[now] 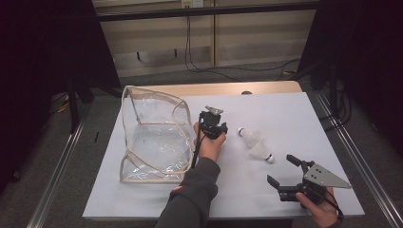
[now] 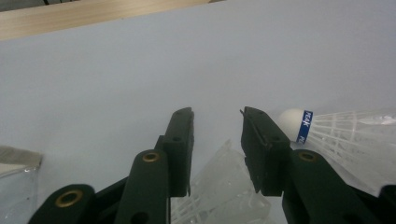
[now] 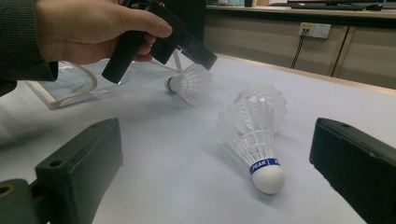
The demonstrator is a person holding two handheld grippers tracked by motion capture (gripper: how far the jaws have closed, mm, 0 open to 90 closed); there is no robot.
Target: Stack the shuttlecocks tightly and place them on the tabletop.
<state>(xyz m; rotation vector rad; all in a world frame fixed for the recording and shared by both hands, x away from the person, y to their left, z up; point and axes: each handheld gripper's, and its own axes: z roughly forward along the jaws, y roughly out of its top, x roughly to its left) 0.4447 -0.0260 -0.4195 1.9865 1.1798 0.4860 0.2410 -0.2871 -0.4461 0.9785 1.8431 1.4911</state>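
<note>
My left gripper (image 1: 212, 124) (image 2: 217, 114) is held mid-table, just right of a clear bag (image 1: 152, 137). Its jaws are shut on the white skirt of a shuttlecock (image 2: 219, 186) (image 3: 189, 84), low over the table. Two more shuttlecocks lie skirt to skirt to its right. One (image 1: 247, 135) (image 2: 327, 128) points its blue-banded cork toward the left gripper. The other (image 1: 263, 153) (image 3: 257, 144) points its cork toward my right gripper (image 1: 282, 170) (image 3: 217, 186). That gripper stands open near the front right corner, a little short of it, with nothing between its fingers.
The clear bag with beige trim (image 3: 70, 84) stands open on the left part of the white tabletop (image 1: 285, 114). A wooden strip (image 1: 228, 89) runs along the far edge. Metal rails (image 1: 351, 147) flank the table.
</note>
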